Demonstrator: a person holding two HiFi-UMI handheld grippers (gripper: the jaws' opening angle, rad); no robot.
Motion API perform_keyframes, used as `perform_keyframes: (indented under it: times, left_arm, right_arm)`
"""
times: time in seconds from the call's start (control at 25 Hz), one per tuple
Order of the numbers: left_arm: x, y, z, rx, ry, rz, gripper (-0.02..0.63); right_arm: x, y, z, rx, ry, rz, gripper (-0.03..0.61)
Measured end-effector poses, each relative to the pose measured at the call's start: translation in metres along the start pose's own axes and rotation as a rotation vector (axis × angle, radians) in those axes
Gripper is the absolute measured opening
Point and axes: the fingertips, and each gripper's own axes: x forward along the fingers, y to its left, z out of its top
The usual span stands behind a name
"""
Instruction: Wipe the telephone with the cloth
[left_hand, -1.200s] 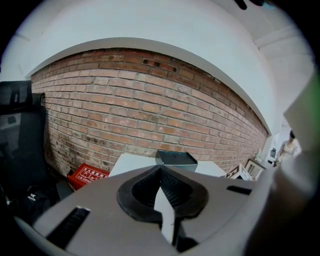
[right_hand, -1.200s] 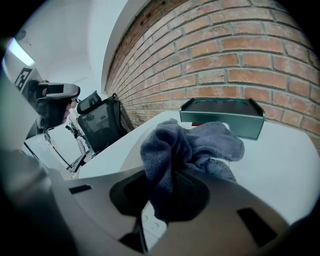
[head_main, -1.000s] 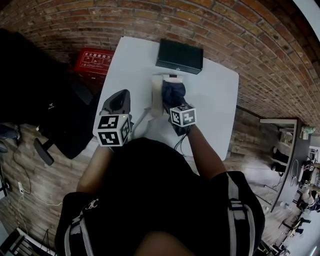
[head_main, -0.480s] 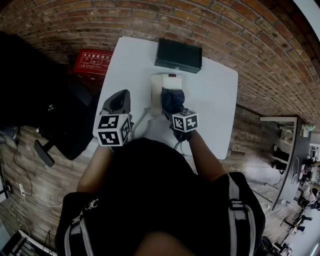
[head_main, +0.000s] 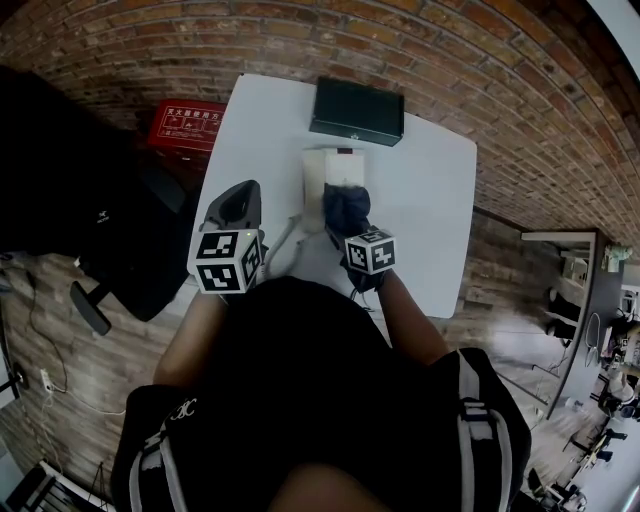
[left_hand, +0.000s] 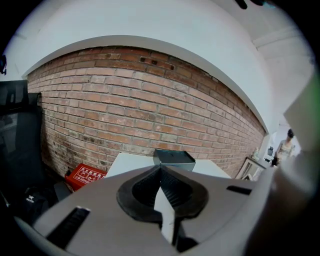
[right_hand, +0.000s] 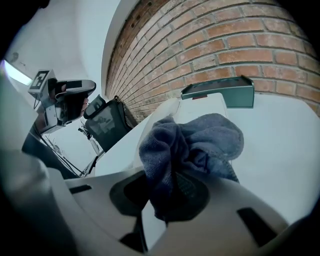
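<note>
The cloth (head_main: 347, 203), dark blue and bunched, sits on the near end of the telephone (head_main: 322, 172), a pale set lying mid-bench just short of the black box (head_main: 357, 112). We judge the cloth light, limp and quick to fold over itself, so it is best held as it is now, by a gathered wad that leaves a loose flap free to drag across the surface. The telephone looks like rigid, smooth plastic. We expect it to be light enough to skid on the white bench (head_main: 430, 205) under a firm stroke, so strokes should be gentle or the set braced. The right claw (right_hand: 170, 172) is pinching the cloth, its pads buried in the fabric and the rest billowing forward. The left claw (left_hand: 161, 171) is pressed together on nothing and is held off to the left, away from the telephone, above the bench edge. The head view gives us the layout, cloth on set and left claw (head_main: 240, 197) well apart, but the right gripper's cube and arm hide that grip. The right gripper view shows the pinch plainly, though the cloth (right_hand: 192, 147) screens most of the telephone behind it. The left gripper view misses both, showing only the black box (left_hand: 174, 157), a red case (left_hand: 85, 176) and the brick wall (left_hand: 150, 100).
</note>
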Motion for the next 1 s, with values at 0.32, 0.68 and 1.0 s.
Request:
perform_keyframes:
  times: [0.32,0.68,1.0]
  left_arm:
    - [0.001,-0.003,-0.001,0.004,0.003,-0.004,-0.003]
    - [-0.001,0.001,0.000,0.004,0.004,0.005,-0.003]
    - [0.001,-0.006,-0.001,0.015,0.006,-0.008,-0.003]
  right_arm:
    - [-0.006,0.001,-0.016,-0.036,0.018,-0.015,0.048]
    - [-0.027,-0.030,-0.017,-0.014,-0.024,-0.107,0.048]
    - [-0.031,-0.041,-0.013,0.008,-0.007,-0.127,0.048]
